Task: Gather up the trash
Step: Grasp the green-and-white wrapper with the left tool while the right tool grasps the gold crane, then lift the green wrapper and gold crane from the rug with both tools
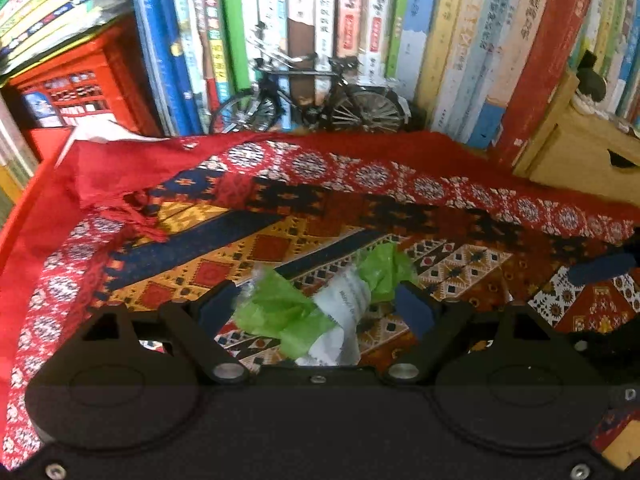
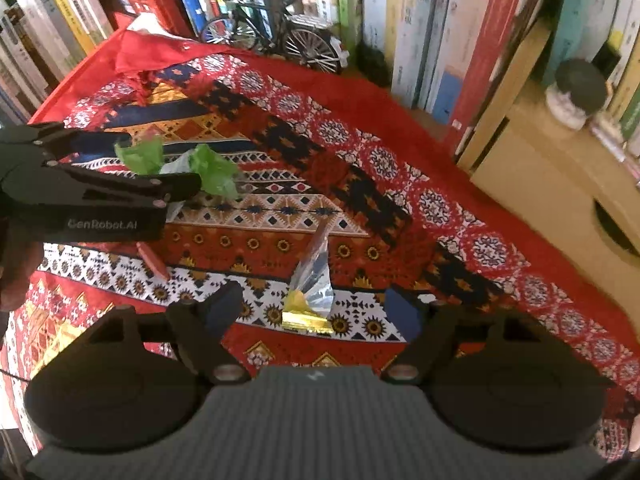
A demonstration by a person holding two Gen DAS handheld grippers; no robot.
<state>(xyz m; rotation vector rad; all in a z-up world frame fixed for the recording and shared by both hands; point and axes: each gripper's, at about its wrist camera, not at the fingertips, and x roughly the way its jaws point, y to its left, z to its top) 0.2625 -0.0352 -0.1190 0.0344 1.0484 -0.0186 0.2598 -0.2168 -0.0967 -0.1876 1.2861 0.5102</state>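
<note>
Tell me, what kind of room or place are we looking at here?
Probably a home study or reading corner: rows of books stand packed along the back, a miniature bicycle sits in front of them as decoration, and a patterned red cloth covers the surface where wrappers lie.

Book spines (image 1: 360, 20) blurred, titles unreadable; wooden box (image 2: 568, 184) cut off.

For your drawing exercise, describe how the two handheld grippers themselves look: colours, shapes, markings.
Both are matte black. The left gripper and right gripper each have two round housings, angled linkage bars with silver pivot pins, and dark blue pads on the fingers. The left's side reads "GenRobot.AI"; the right's body has a grey ribbed cover.
</note>
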